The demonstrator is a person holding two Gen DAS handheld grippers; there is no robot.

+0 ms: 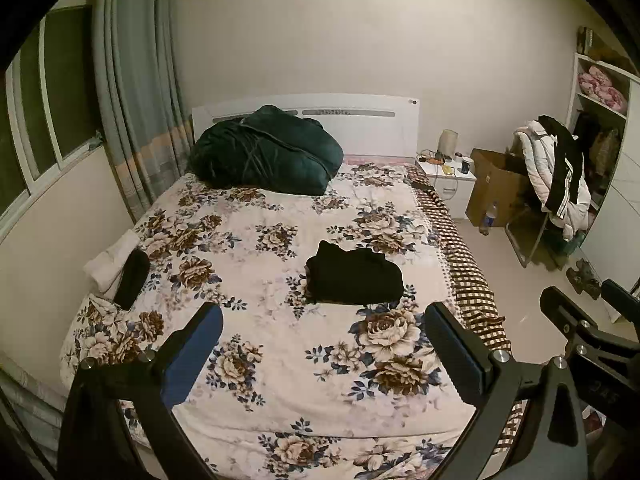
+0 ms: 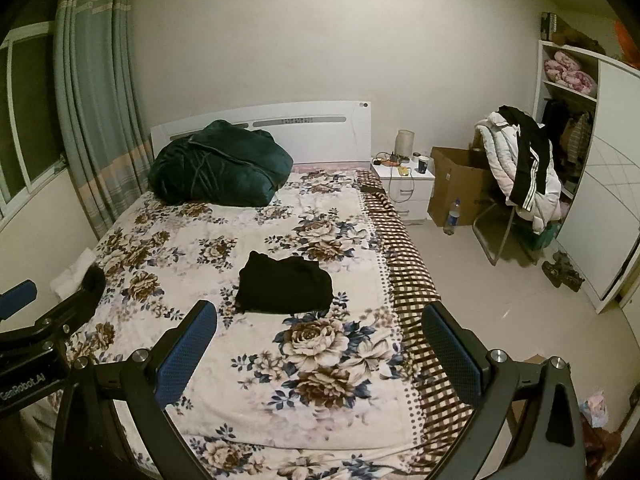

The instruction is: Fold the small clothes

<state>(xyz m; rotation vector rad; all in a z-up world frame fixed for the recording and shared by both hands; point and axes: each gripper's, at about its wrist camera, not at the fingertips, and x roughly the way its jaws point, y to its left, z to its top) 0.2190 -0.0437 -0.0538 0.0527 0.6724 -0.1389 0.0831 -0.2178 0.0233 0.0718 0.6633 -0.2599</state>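
Note:
A small black garment (image 1: 354,278) lies folded in a compact bundle on the floral bedspread (image 1: 256,264), near the middle of the bed; it also shows in the right wrist view (image 2: 286,284). My left gripper (image 1: 324,320) is open and empty, held above the near part of the bed, short of the garment. My right gripper (image 2: 320,318) is open and empty, above the bed's near right side. A white folded cloth (image 1: 110,260) and a black folded piece (image 1: 132,278) lie at the bed's left edge.
A dark green quilt (image 1: 266,152) is piled at the headboard. A white nightstand (image 2: 404,184), a cardboard box (image 2: 460,184), a bottle (image 2: 452,216) and a chair draped with clothes (image 2: 524,168) stand to the right. A wardrobe (image 2: 600,184) lines the right wall.

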